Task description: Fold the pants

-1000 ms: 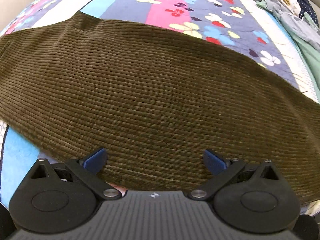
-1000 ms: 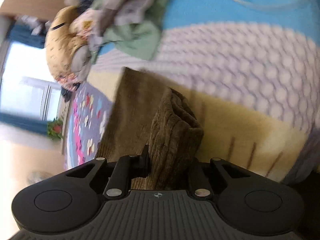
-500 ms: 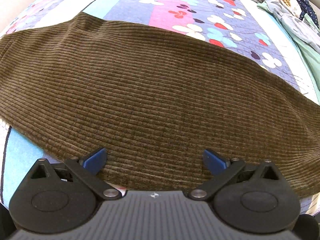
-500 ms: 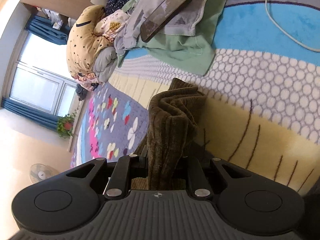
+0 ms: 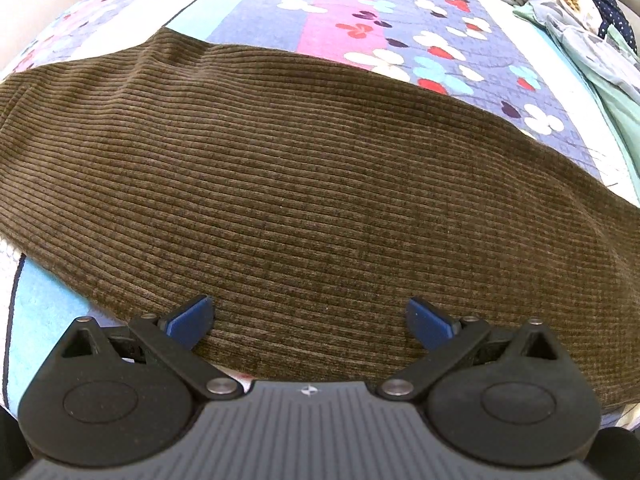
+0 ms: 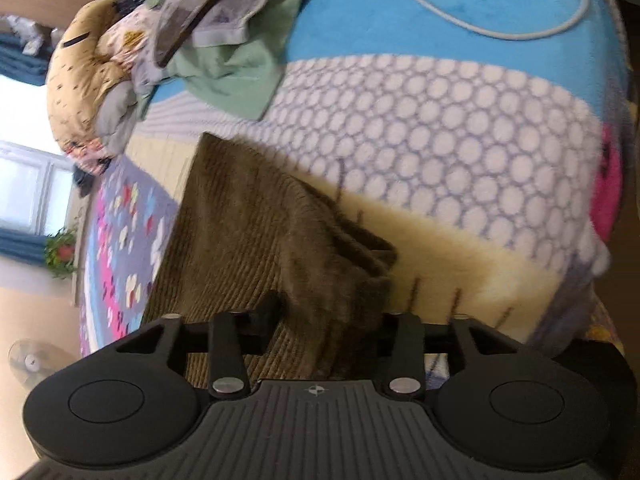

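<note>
Left wrist: pants [image 5: 304, 184] lie lengthwise across the view.

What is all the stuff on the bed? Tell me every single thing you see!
pants: one, brown corduroy, spread flat on the bed, one end bunched between the right fingers.
blanket: one, colourful with flowers, dots and stripes, under everything.
clothes pile: one heap, green, grey and patterned, far end of the bed.
phone: one, dark, on the pile.
cable: one, white, looped on the blue stripe.
fan: one, white, on the floor.
left gripper: black, blue fingers, open over the pants.
right gripper: black, jaws opening, pants between them.
</note>
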Demonstrator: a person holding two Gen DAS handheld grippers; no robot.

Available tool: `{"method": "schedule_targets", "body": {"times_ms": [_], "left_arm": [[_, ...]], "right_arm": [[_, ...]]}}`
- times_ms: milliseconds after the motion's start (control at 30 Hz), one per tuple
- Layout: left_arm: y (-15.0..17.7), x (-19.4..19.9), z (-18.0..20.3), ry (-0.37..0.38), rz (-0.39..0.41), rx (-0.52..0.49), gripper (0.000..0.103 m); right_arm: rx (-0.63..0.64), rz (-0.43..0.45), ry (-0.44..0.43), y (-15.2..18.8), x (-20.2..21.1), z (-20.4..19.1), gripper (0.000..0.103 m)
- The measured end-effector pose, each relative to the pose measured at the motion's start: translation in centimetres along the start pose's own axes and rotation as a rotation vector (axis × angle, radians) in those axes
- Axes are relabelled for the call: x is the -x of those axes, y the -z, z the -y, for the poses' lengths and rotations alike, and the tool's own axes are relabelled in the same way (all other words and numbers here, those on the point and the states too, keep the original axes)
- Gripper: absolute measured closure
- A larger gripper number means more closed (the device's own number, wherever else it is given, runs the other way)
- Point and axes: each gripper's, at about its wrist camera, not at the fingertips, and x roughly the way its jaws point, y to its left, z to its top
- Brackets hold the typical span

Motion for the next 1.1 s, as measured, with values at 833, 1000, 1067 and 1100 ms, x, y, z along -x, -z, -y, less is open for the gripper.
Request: {"method": "schedule_targets", "body": {"times_ms": [833, 1000, 1067, 1100], "left_arm": [[-7.3, 2.6, -12.3, 0.052, -0.002, 0.205, 0.0], [-8.3, 4.2, -20.6, -0.013, 0.051, 0.319, 0.0], [-8.0, 4.6, -23.6, -0.062, 0.078, 0.362, 0.0], [-7.7, 4.6, -25.0, -0.092, 0.079, 0.385, 0.0]], "right_arm": [[1.041, 0.185, 0.046, 14.1, -0.7, -27.9, 0.087], [1.448, 0.117, -0.077, 28.3, -5.1, -34.5, 0.087], [1.628, 0.036, -0.099, 34.5, -7.9, -34.5, 0.087], [1.697, -0.023, -0.096, 37.2, -9.4, -33.9, 0.087]]}}
